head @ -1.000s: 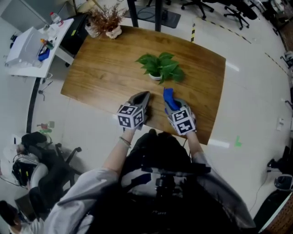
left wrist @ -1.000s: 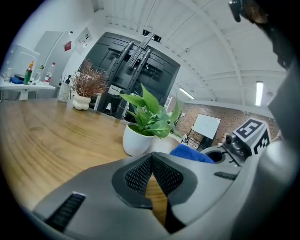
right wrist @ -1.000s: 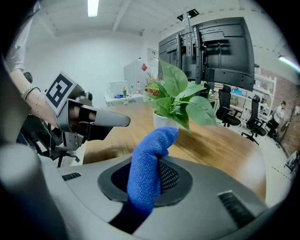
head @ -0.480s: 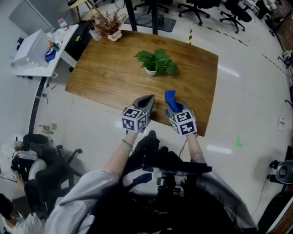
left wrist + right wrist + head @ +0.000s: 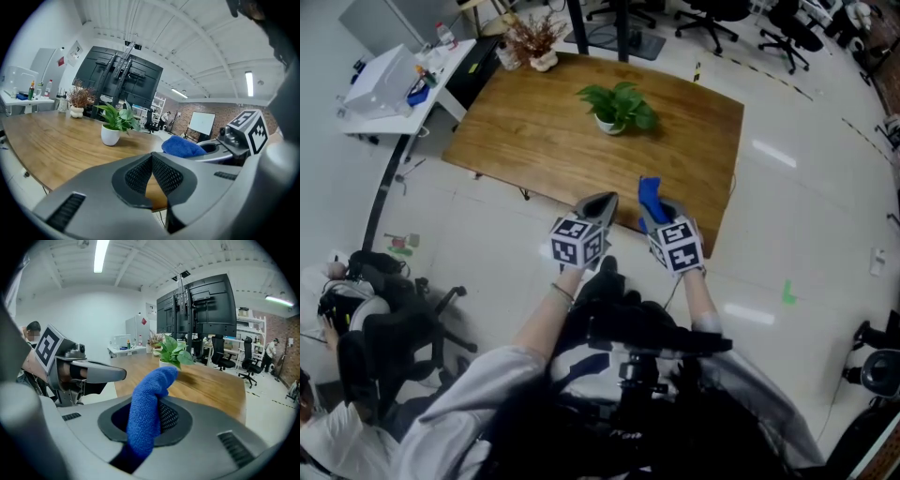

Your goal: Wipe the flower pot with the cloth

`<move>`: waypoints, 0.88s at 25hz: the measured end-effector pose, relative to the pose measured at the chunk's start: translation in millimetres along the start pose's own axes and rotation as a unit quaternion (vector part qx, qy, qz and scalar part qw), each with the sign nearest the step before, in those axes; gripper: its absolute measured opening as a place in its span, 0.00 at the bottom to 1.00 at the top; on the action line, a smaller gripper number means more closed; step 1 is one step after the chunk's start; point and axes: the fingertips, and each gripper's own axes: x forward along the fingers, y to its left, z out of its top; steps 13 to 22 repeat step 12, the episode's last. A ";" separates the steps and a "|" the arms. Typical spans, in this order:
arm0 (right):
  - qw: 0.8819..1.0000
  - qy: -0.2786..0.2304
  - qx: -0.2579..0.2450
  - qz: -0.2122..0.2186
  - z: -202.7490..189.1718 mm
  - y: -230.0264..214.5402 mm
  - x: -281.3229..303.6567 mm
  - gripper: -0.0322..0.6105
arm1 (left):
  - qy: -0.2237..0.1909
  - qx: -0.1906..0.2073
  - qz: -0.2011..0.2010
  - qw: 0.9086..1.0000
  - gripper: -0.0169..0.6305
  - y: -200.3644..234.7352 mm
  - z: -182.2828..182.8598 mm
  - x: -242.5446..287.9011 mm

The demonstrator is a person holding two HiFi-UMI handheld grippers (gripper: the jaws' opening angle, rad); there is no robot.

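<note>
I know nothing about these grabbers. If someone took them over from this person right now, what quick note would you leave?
The left gripper is shut and empty.
The right gripper is shut on the cloth, which sticks up out of its jaws.
The pot is white, holds a green plant, and stands upright on the table toward its far edge. It is well apart from both grippers and nothing touches it.
Done: cloth in hand.
Left: bring the cloth to the pot and wipe it. The free left gripper could probably steady the pot.
</note>
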 end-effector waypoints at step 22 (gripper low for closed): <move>1.000 -0.003 -0.015 0.010 -17.4 16.6 -22.9 0.17 | -0.003 -0.006 0.017 1.000 0.03 -21.6 -15.5 -24.4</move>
